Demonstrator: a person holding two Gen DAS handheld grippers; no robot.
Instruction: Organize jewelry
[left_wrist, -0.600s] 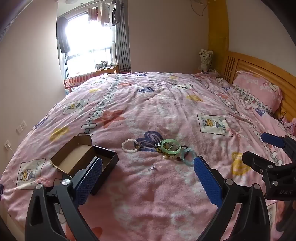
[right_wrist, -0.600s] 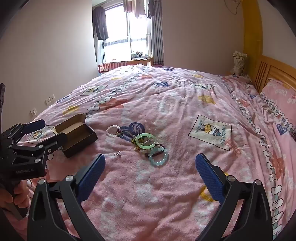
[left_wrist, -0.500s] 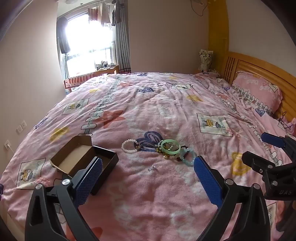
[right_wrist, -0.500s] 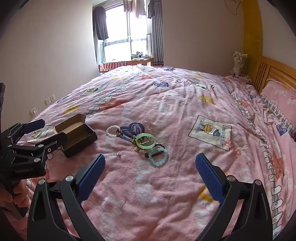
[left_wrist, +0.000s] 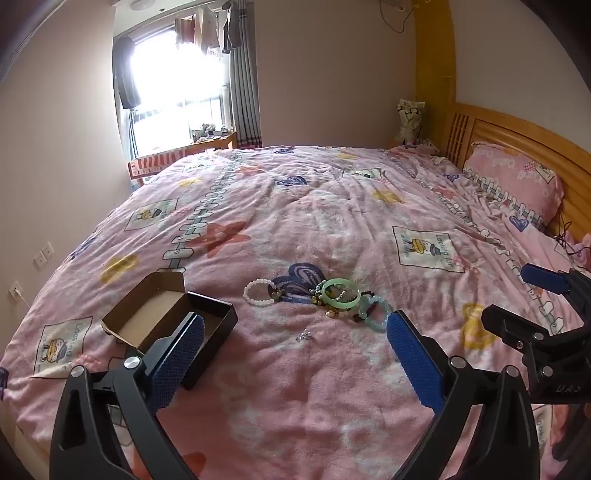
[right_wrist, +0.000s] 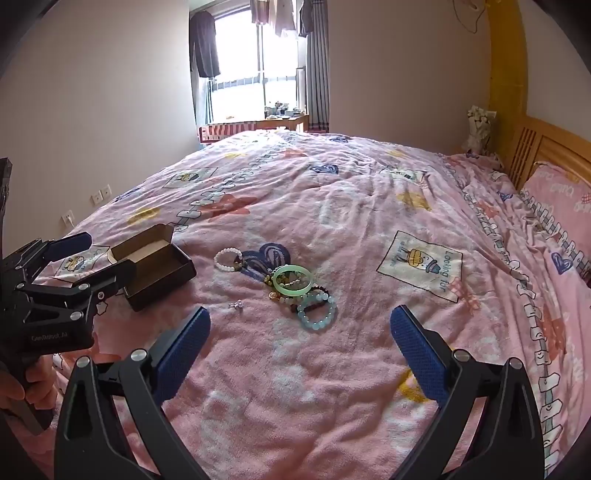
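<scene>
A small heap of jewelry lies on the pink bedspread: a green bangle, a pale blue bead bracelet, a white bead bracelet and a tiny silver piece. An open black box with a brown lining sits to their left. My left gripper hangs open above the bedspread, short of the heap, its left finger in front of the box. My right gripper is open too, just short of the blue bracelet. Neither holds anything.
The bed fills both views, with a pillow and a wooden headboard at the right. A window and a small table are at the far end. A hand holds the left gripper's handle.
</scene>
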